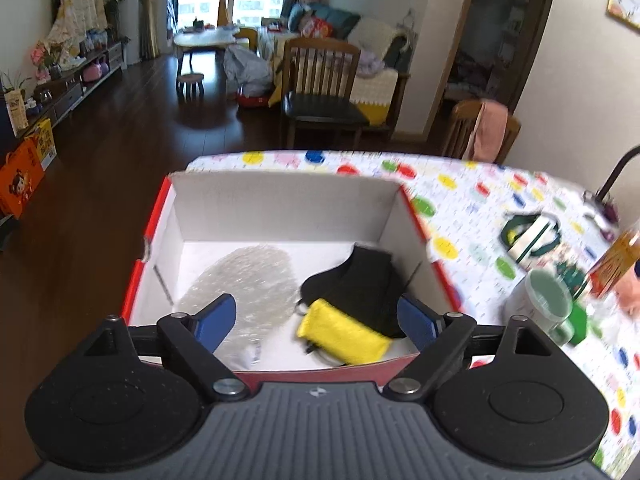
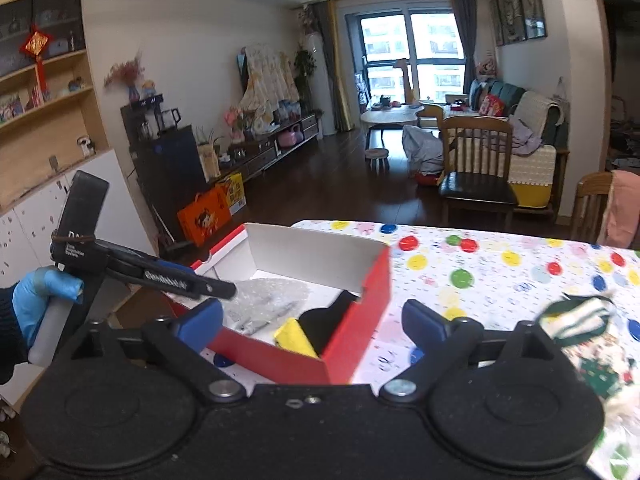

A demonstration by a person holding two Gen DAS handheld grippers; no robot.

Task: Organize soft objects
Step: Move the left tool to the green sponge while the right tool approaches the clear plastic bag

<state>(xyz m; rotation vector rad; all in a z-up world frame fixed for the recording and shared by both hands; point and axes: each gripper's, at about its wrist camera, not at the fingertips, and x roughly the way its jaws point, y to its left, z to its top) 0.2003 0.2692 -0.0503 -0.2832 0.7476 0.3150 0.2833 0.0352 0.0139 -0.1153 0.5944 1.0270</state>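
Red outside and white inside, the box (image 1: 280, 216) sits at the near left of the dotted bench (image 1: 472, 200); in the left wrist view the left gripper (image 1: 316, 322) hangs spread and empty over it, above a yellow pouch (image 1: 344, 330), black cloth (image 1: 360, 284) and bubble wrap (image 1: 244, 280). In the right wrist view the right gripper (image 2: 312, 326) is spread and empty near the box's right corner; a green-and-white striped fabric piece (image 2: 580, 316) lies on the bench to the right.

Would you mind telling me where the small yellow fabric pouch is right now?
The small yellow fabric pouch lies inside the red cardboard box with white walls, in its near right corner, partly over the black cloth item; the clear bubble wrap lies to its left.
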